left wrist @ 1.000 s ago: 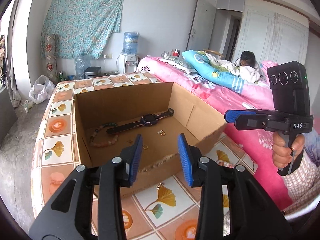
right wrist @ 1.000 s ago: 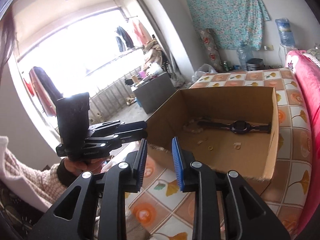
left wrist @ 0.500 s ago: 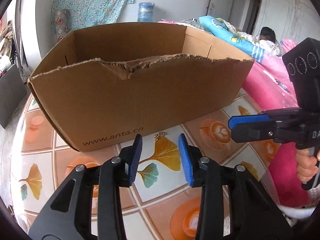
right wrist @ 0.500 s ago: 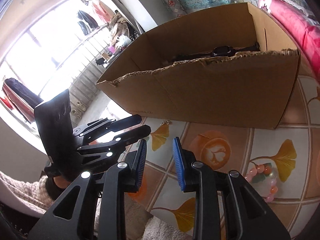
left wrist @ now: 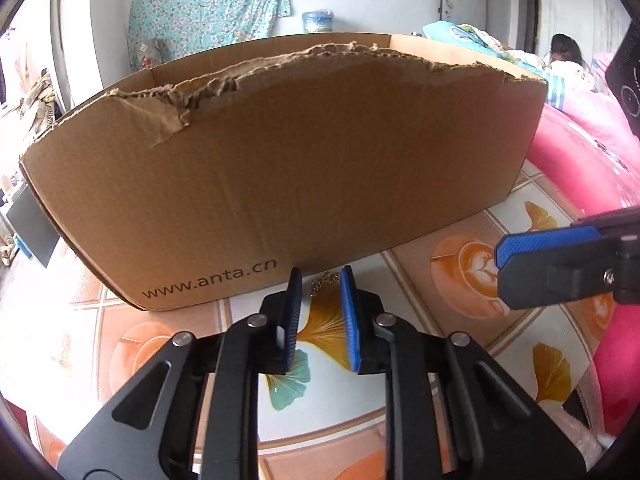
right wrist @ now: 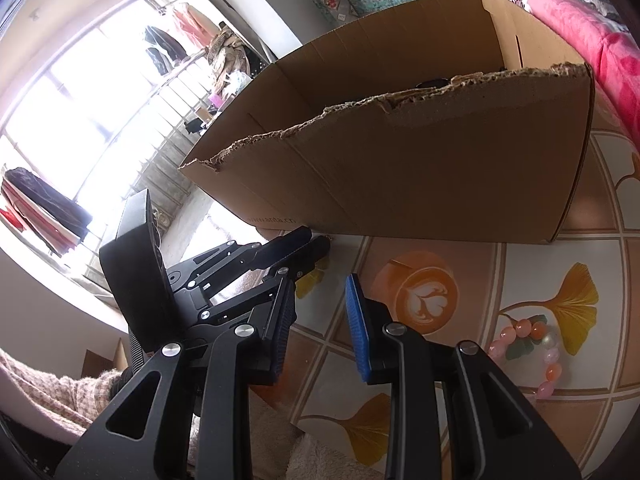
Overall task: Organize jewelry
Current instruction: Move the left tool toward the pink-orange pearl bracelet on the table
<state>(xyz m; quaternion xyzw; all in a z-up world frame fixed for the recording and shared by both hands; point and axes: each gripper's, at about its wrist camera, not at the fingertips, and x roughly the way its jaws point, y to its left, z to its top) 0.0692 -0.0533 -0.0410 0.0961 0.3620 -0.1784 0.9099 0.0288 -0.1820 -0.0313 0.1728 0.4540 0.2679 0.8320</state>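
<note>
A left gripper [left wrist: 319, 280] lowers over a small gold chain [left wrist: 325, 280] lying on the tiled tabletop [left wrist: 460, 344] hard against the foot of a torn cardboard box [left wrist: 304, 160], its blue pads closing with the chain's links between them but not yet visibly pinched. The chain is a short, fine, pale-gold bunch, partly hidden behind the fingertips and easy to miss against a printed yellow ginkgo leaf. To take it cleanly, the holder would likely need to press the tips down to the surface and close fully, since links this thin can slip through a loose pinch, and keep clear of the box wall just behind. The right gripper [right wrist: 320, 292] hangs alongside, jaws partly apart and grasping nothing. A bracelet of pink, orange and green beads [right wrist: 530, 350] lies farther along the table, near the right gripper and well apart from the chain.
</note>
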